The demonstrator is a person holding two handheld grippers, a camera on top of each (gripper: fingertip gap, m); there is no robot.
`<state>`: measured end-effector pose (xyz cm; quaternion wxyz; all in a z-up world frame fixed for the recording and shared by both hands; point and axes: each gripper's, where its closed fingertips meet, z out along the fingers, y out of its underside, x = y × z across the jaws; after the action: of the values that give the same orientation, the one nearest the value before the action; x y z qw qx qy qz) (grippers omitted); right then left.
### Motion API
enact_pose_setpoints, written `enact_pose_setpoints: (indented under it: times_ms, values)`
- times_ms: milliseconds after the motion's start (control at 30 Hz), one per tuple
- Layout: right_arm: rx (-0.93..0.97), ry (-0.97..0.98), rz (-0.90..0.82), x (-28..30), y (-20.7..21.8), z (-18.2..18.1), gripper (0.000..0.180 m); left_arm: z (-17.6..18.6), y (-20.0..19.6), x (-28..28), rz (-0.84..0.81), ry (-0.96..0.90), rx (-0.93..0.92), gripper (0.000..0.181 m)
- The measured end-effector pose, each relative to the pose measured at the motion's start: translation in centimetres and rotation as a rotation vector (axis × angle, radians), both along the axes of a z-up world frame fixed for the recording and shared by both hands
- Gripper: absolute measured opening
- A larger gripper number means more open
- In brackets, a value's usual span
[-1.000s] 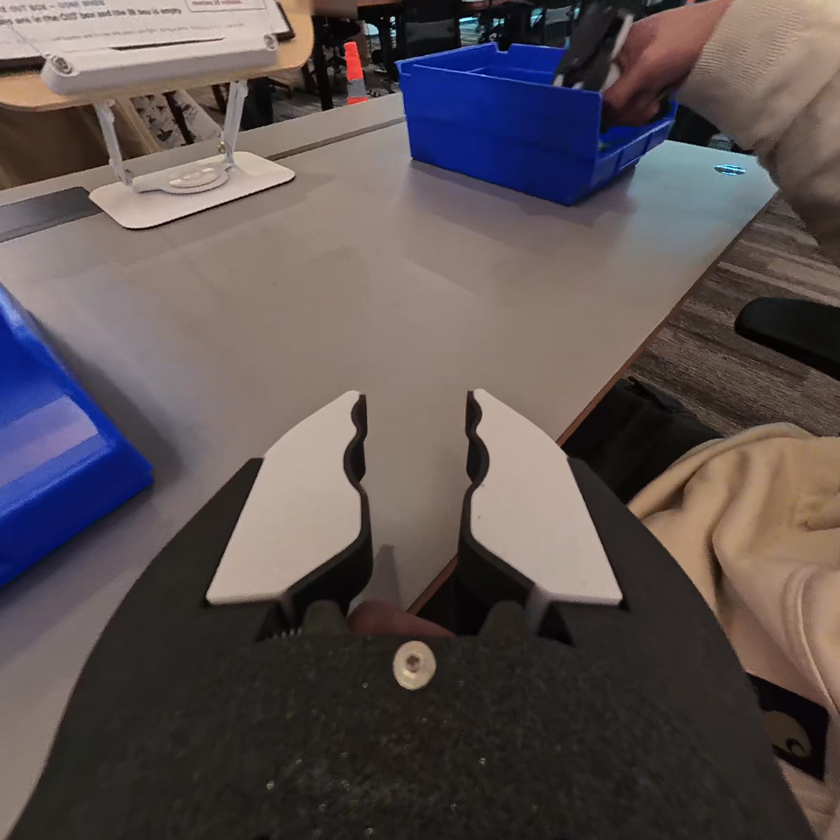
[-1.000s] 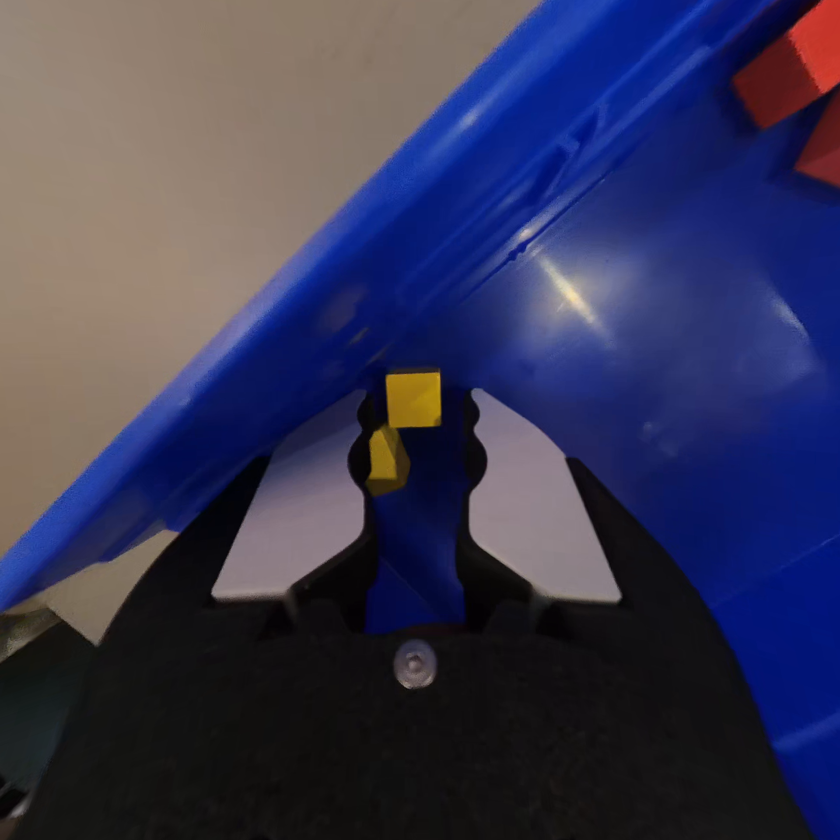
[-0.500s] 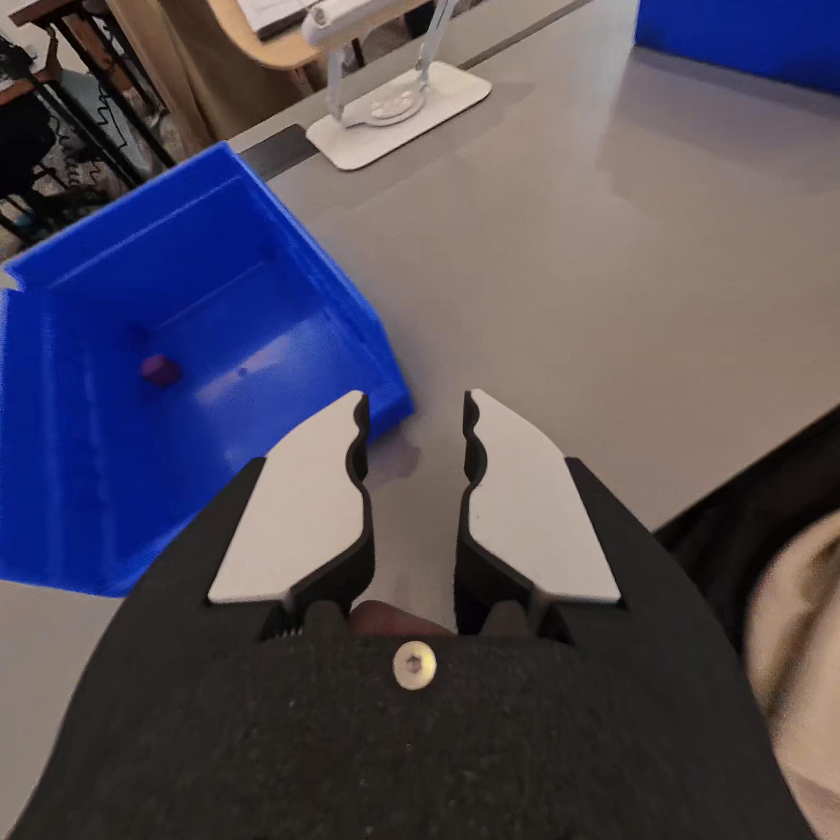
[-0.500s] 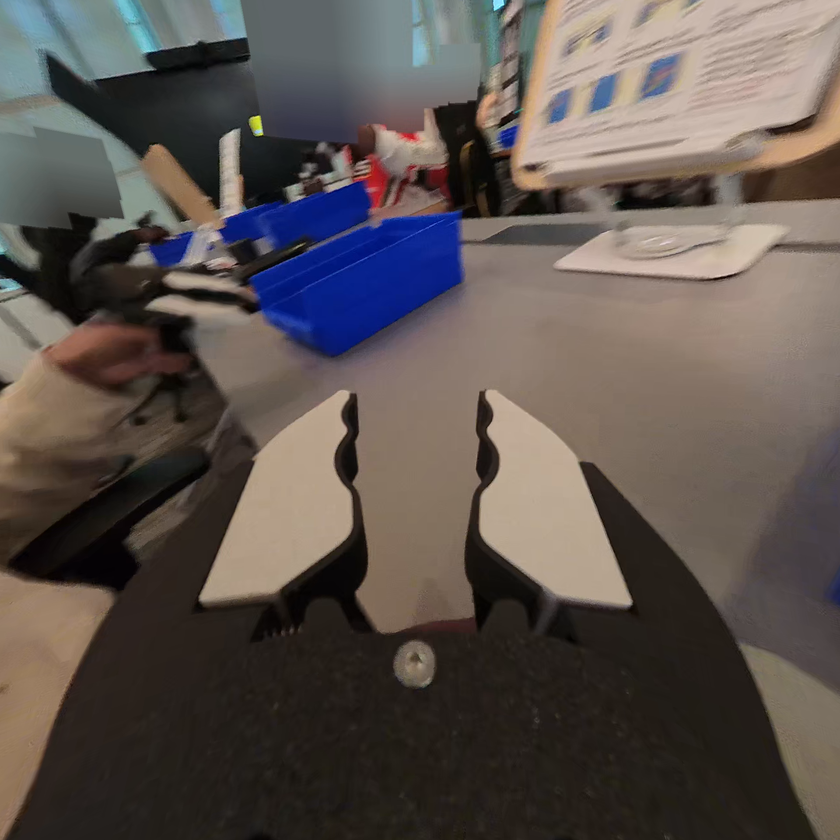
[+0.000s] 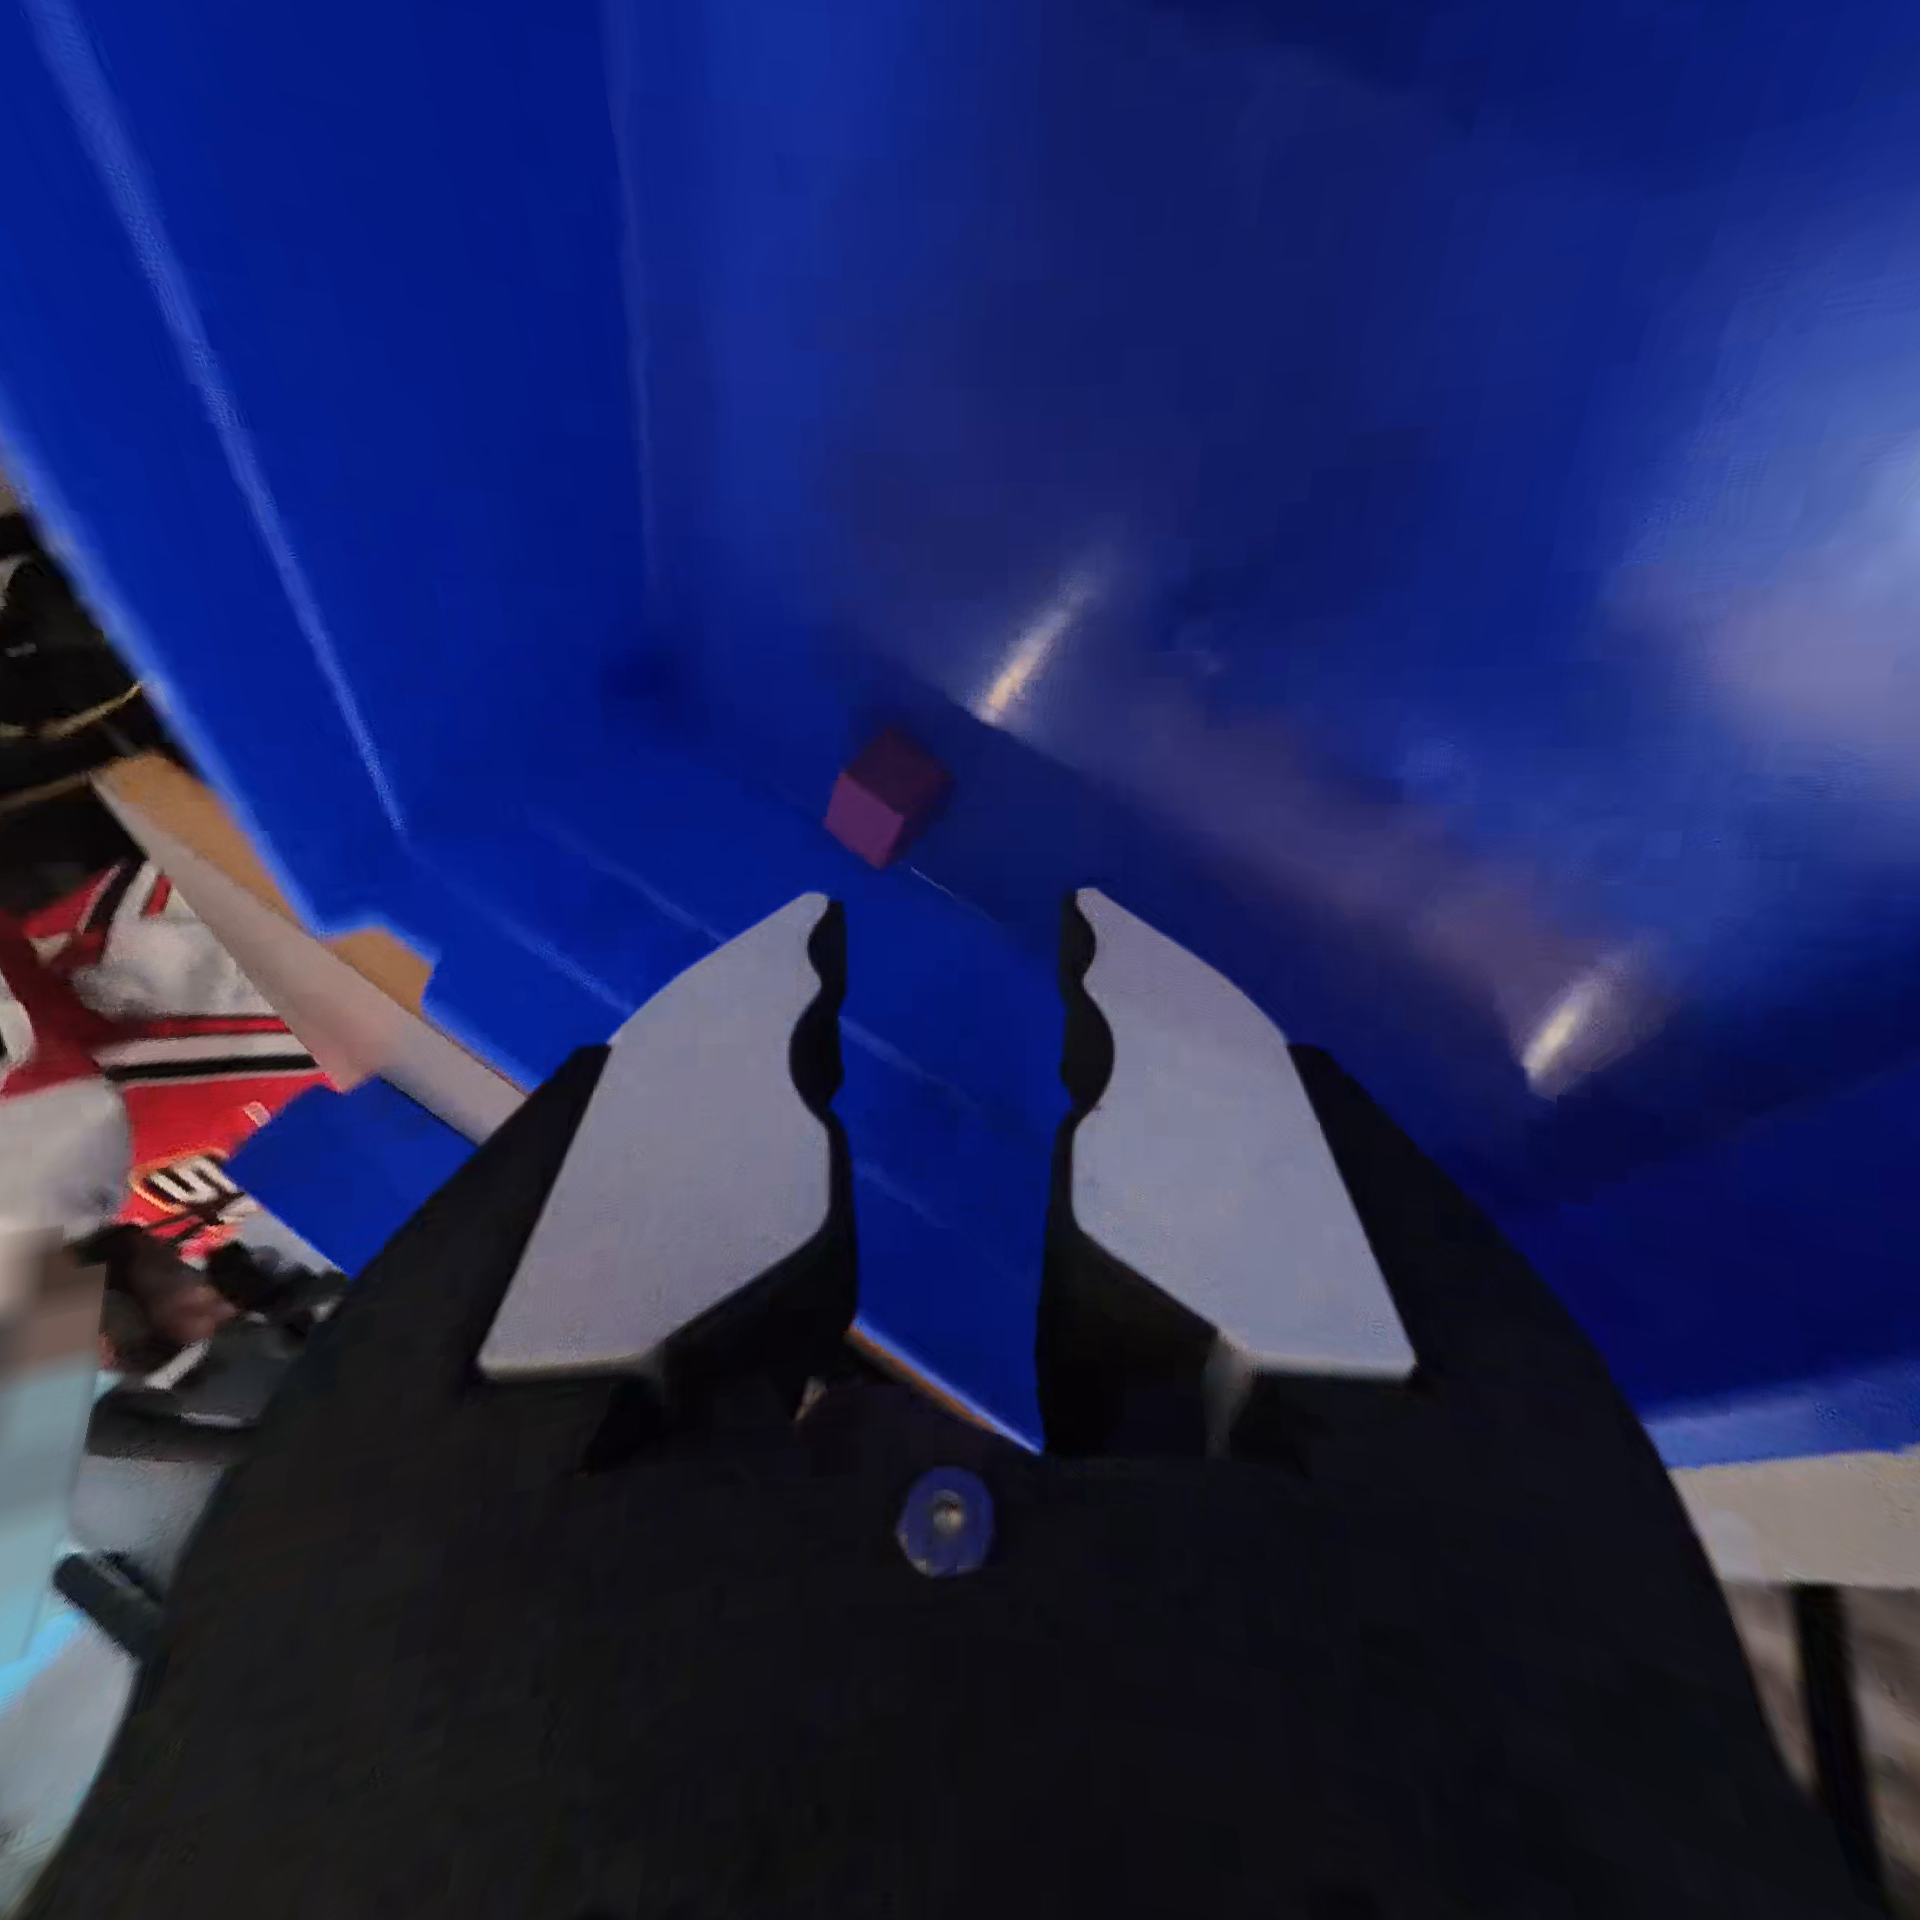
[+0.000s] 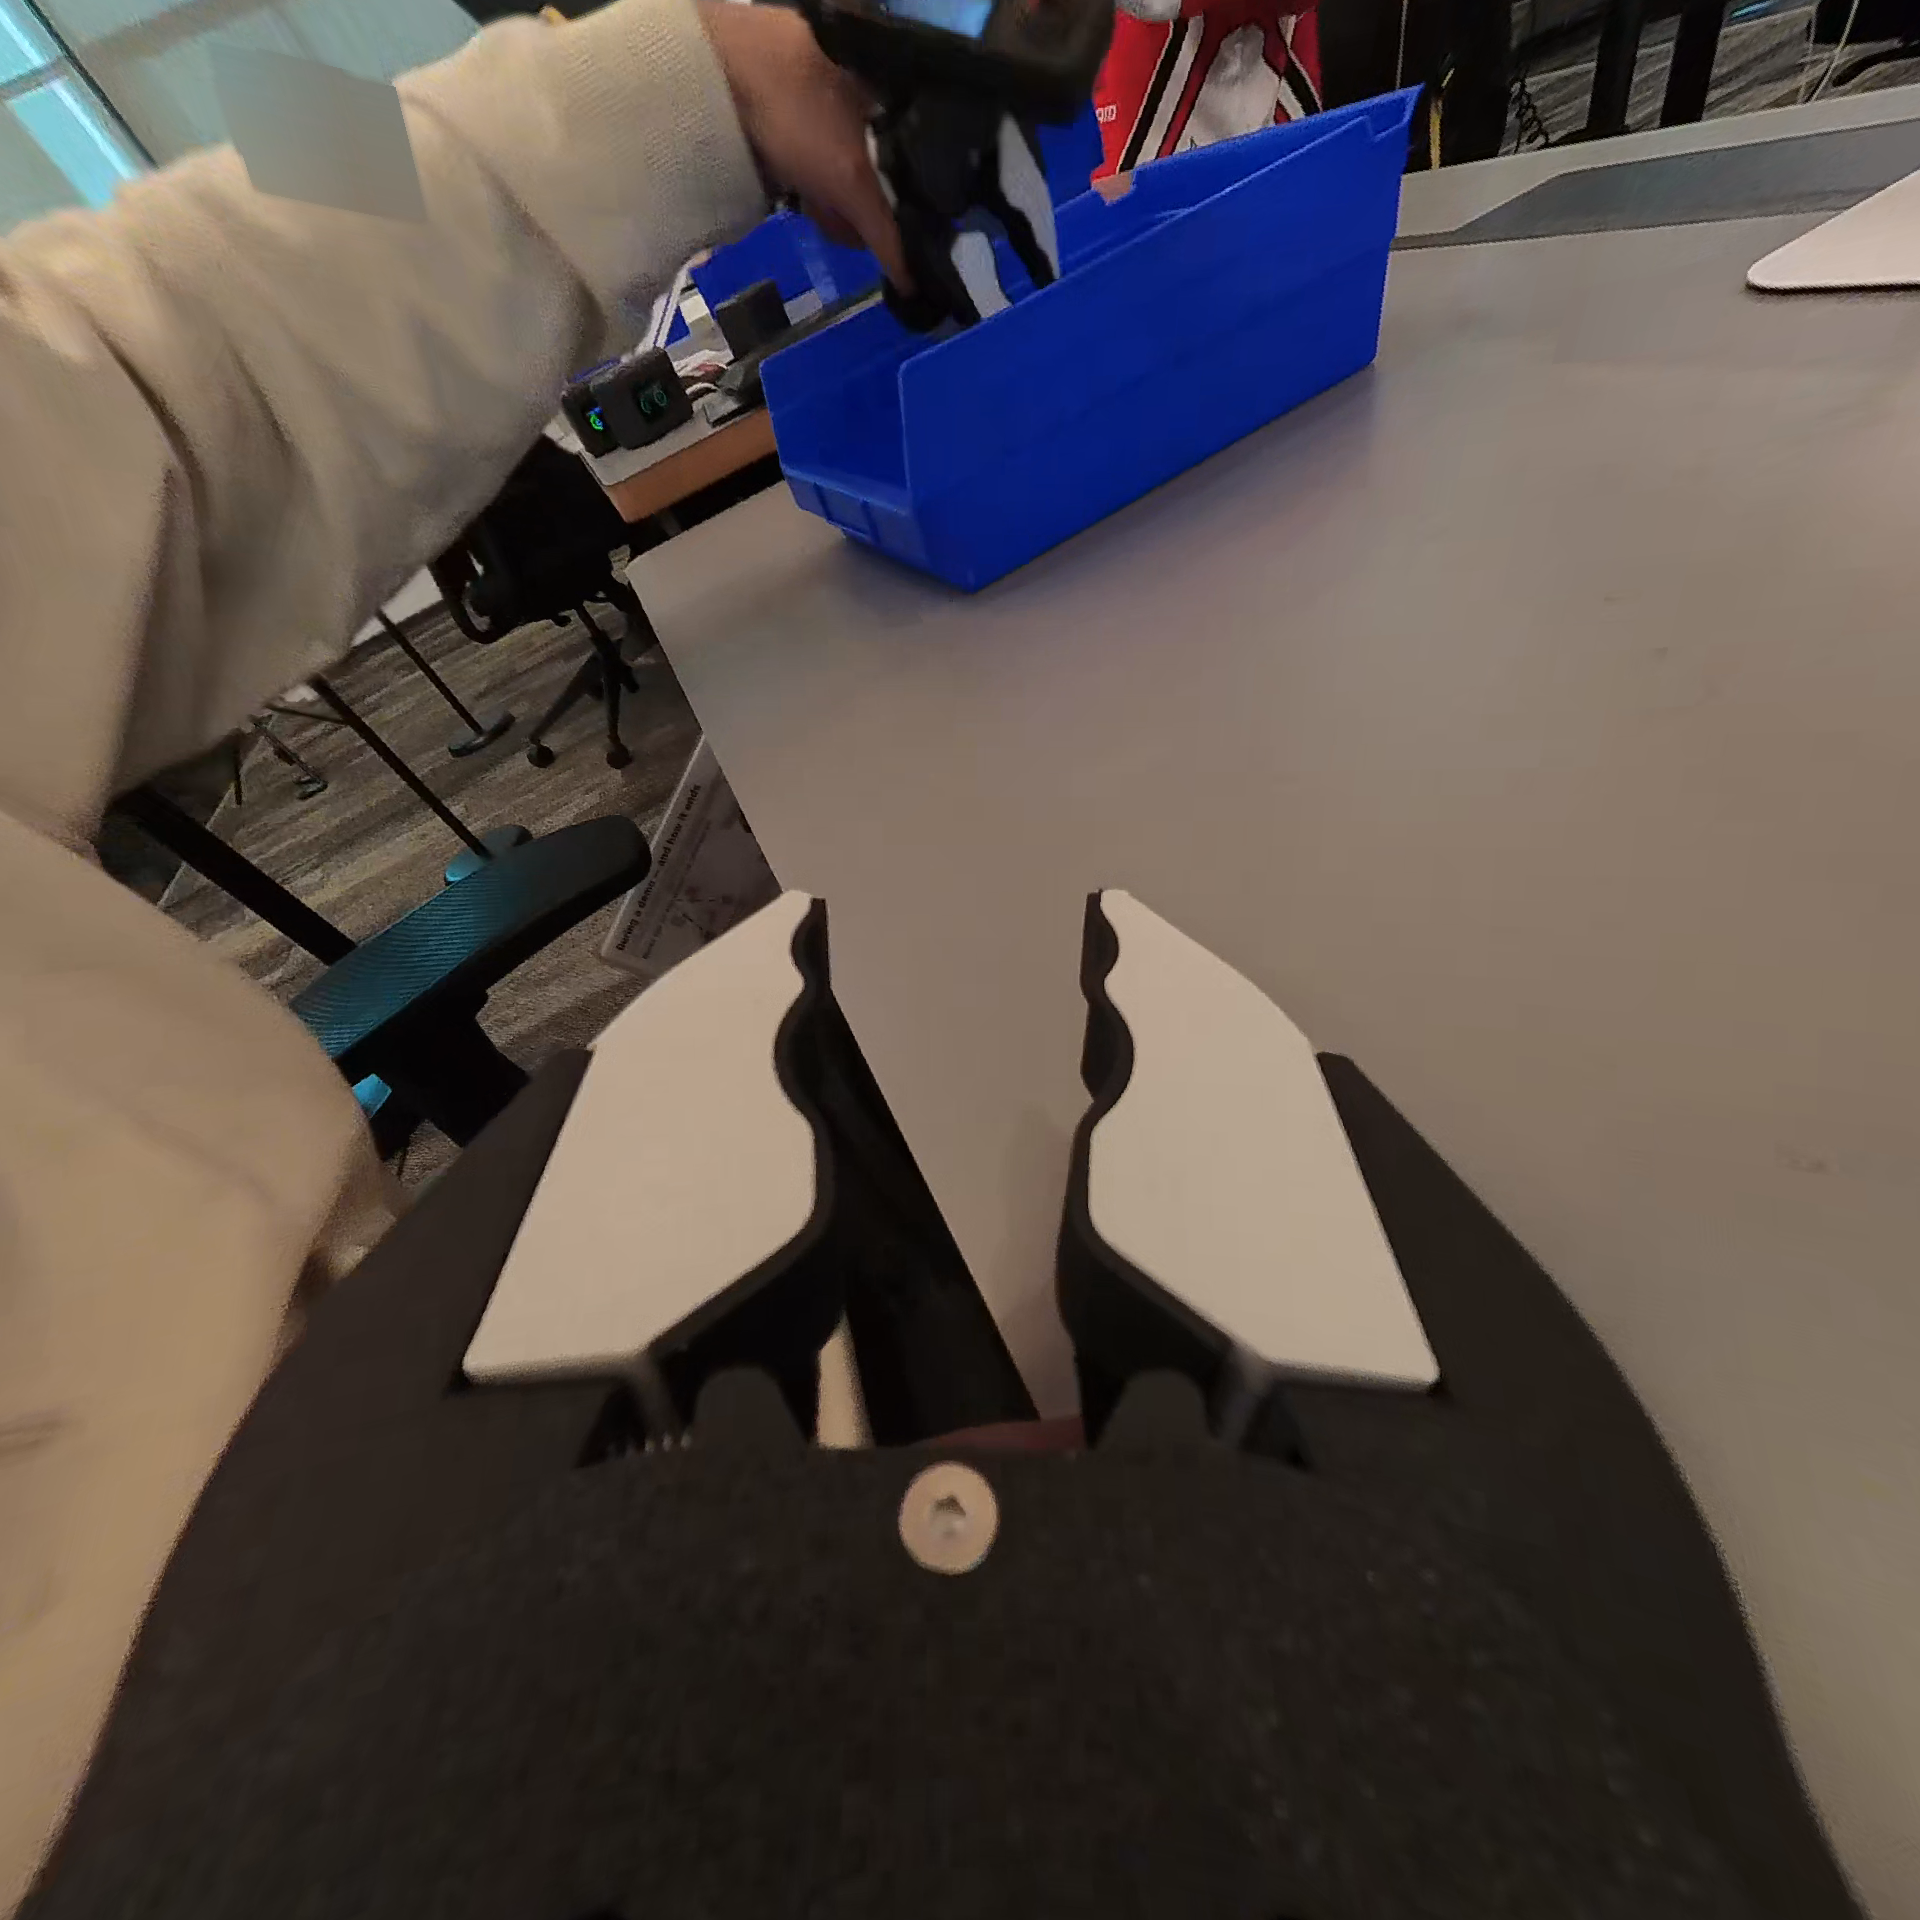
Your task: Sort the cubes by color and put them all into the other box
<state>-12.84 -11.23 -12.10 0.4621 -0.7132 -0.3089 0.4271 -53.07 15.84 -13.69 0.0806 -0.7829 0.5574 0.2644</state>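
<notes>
Here the left gripper [image 5: 945, 914] is down inside the blue box [image 5: 1299, 436], empty, its jaws parted to a moderate gap. The purple cube [image 5: 885, 798] sits just ahead of the fingertips, on the box floor close to where floor meets wall, and slightly toward the left finger's side, not centred in the gap. No other cube shows in this box.

The right gripper [image 6: 951, 914] hangs over the grey table [image 6: 1455, 727], well away from that box, also empty and spread a little wider. From there the left gripper [image 6: 977, 260] is seen dipping into the box at the table's far corner.

The likeliest fault is a missed grasp. The cube is small and turned corner-on to the fingers, so closing on its edges could squirt it sideways or spin it out. Because it lies off the gap's centre, the left finger may land on top of it or shove it against the wall. The wall itself gives little room, and a fingertip could jam on the floor or wall first. The left view is blurred, which suggests fast motion, and an overshoot could nudge the box across the table.
</notes>
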Motion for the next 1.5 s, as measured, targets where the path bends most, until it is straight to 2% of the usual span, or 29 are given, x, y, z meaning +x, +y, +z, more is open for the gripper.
enact_pose_setpoints:
  times_ms: [133, 300, 467, 500, 533, 600, 700, 767, 900, 1100, 1333, 1433, 1500]
  values:
    - [0.016, -0.019, -0.016, 0.6, 0.2, -0.1, 0.046, -1.9, 1.8, -1.2, -0.054, 0.179, -0.136, 0.041]
    - [-0.03, -0.004, 0.0, 0.7, 0.2, -0.5, 0.046, -3.2, 3.0, -2.2, -0.039, 0.242, -0.262, 0.041]
    - [-0.053, -0.008, 0.018, 0.6, 0.2, -0.9, 0.045, -4.3, 4.2, -3.0, -0.05, 0.297, -0.29, 0.039]
    - [-0.059, -0.009, 0.021, 0.5, 0.3, -1.0, 0.045, -4.4, 4.3, -2.9, -0.049, 0.294, -0.291, 0.025]
    - [-0.066, -0.009, 0.024, 0.5, 0.3, -1.0, 0.044, -4.5, 4.2, -2.9, -0.045, 0.295, -0.299, 0.025]
    - [-0.07, -0.004, 0.031, 0.3, 0.2, -1.0, 0.044, -4.2, 3.5, -3.6, -0.01, 0.339, -0.346, 0.021]
    - [-0.069, -0.003, 0.036, 0.3, 0.1, -0.8, 0.043, -3.0, 3.1, -3.2, -0.027, 0.336, -0.308, 0.021]
    - [-0.061, 0.001, 0.032, 0.5, 0.1, -0.6, 0.043, -1.2, 2.8, -1.8, -0.034, 0.239, -0.226, 0.021]
    - [-0.048, 0.012, 0.012, 1.2, 0.2, -0.1, 0.042, 2.9, 1.0, 2.6, -0.077, -0.143, 0.003, 0.02]
    - [-0.138, 0.126, 0.009, 2.6, 1.0, 1.3, 0.043, 7.4, -6.9, 10.1, -0.219, -0.768, 0.254, 0.02]
    - [-0.355, 0.412, 0.135, 1.5, 2.7, 4.5, 0.046, 9.7, -15.1, 17.5, -0.389, -1.273, 0.263, 0.02]
    - [-0.5, 0.522, 0.286, -1.3, 3.1, 6.5, 0.049, 11.1, -17.3, 21.8, -0.513, -1.389, 0.217, 0.02]
    - [-0.625, 0.611, 0.388, -3.3, 3.6, 7.8, 0.052, 11.3, -18.4, 24.7, -0.603, -1.383, 0.195, 0.02]
